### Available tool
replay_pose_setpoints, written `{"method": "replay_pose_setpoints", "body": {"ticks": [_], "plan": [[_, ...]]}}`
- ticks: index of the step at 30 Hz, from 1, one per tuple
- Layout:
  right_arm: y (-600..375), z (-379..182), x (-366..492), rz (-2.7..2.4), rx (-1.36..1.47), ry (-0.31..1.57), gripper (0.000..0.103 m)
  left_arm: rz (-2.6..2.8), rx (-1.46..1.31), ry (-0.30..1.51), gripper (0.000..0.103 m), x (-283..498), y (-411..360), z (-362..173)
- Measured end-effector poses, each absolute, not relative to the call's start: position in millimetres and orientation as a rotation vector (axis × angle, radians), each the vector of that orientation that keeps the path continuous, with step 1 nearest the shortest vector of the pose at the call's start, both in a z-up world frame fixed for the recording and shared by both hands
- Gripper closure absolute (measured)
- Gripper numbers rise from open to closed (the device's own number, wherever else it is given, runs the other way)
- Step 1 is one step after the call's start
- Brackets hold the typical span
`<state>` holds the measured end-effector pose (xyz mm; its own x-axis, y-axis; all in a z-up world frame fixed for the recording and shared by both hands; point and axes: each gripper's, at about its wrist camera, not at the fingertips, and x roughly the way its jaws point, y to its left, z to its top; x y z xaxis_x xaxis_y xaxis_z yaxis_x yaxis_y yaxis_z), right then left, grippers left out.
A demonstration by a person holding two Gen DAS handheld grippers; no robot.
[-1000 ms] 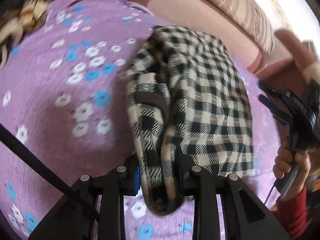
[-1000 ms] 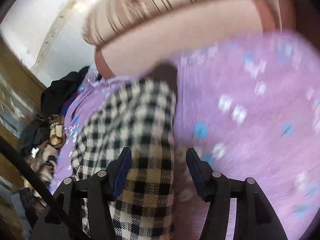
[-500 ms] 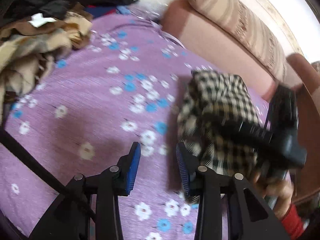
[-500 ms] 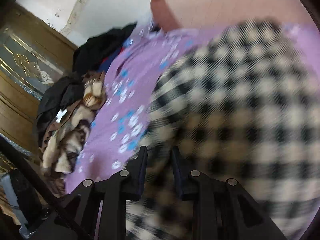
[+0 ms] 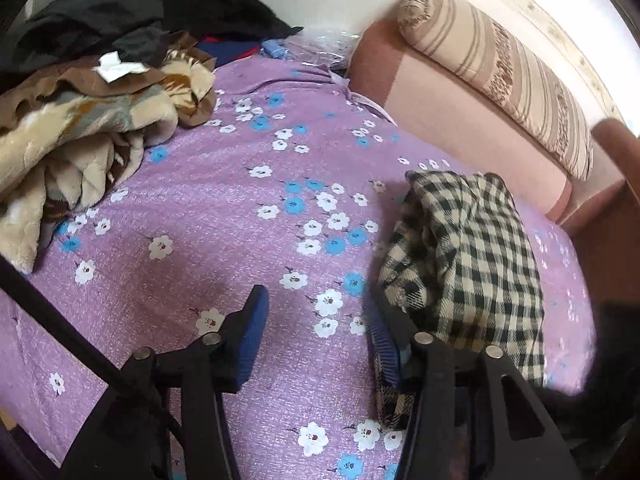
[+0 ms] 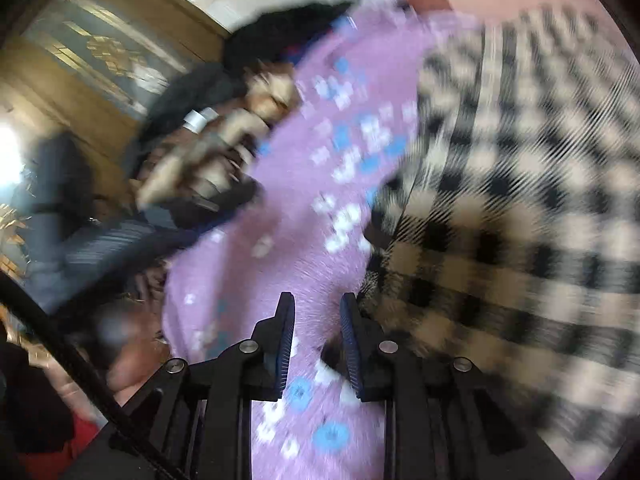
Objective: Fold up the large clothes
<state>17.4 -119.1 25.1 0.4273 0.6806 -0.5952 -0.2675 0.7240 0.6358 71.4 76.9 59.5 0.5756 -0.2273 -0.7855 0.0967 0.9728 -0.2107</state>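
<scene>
A black-and-cream checked garment (image 5: 468, 252) lies folded in a bundle on the purple flowered bedspread (image 5: 224, 216), at the right of the left wrist view. My left gripper (image 5: 316, 320) is open and empty, just left of the bundle, its right finger beside the cloth's edge. In the blurred right wrist view the same garment (image 6: 516, 184) fills the right side. My right gripper (image 6: 316, 328) has its jaws a narrow gap apart with only bedspread between them, just left of the garment's edge.
A heap of brown, beige and black clothes (image 5: 80, 92) lies at the bed's far left. A pink sofa back (image 5: 460, 108) with a striped bolster (image 5: 508, 68) runs along the right. A wooden wardrobe door (image 6: 92, 56) stands beyond the bed.
My left gripper let go of the checked garment, opened and drew back to its left. My right gripper closed to a narrow gap and swung left off the garment.
</scene>
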Motion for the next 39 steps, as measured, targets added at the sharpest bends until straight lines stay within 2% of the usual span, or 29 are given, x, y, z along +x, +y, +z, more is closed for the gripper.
{"method": "replay_pose_setpoints", "body": {"ticks": [4,11,15,16,18,19,21,23,25,29,39], "plan": [[-189.6,49.2,5.2,0.485,0.506,0.858,0.076,-0.236,-0.134,0.939,0.046,66.3,60.4,54.3],[-264.5,-6.3,-12.4,0.269,0.534,1.008,0.077,-0.272,-0.011,1.039,0.045,60.9,18.4,21.7],[-281.0,-4.2,-51.3,0.255,0.527,0.986,0.076,-0.228,0.076,1.001,0.045,53.2,8.0,16.9],[-283.2,0.5,-57.4,0.243,0.510,0.977,0.075,-0.212,0.100,0.968,0.045,47.9,6.0,20.6],[-282.6,10.8,-73.7,0.198,0.449,0.953,0.061,-0.187,0.129,0.899,0.045,35.2,3.1,30.8],[-280.6,14.7,-80.3,0.177,0.421,0.939,0.059,-0.165,0.145,0.855,0.045,26.9,1.3,38.2],[-273.5,24.5,-93.5,0.124,0.360,0.902,0.059,-0.117,0.172,0.757,0.037,8.7,-2.2,55.2],[-271.1,30.2,-104.7,0.096,0.343,0.868,0.056,-0.066,0.161,0.646,0.015,-9.4,-2.3,75.9],[-264.8,36.0,-112.4,0.066,0.349,0.832,0.053,-0.028,0.139,0.508,0.001,-36.5,-2.7,99.0],[-266.2,48.6,-125.4,0.033,0.375,0.776,0.051,-0.015,0.165,0.398,0.000,-79.9,-10.2,123.7],[-247.8,51.6,-146.7,-0.030,0.310,0.767,0.044,-0.144,0.086,0.587,0.000,-104.1,-16.5,96.4]]}}
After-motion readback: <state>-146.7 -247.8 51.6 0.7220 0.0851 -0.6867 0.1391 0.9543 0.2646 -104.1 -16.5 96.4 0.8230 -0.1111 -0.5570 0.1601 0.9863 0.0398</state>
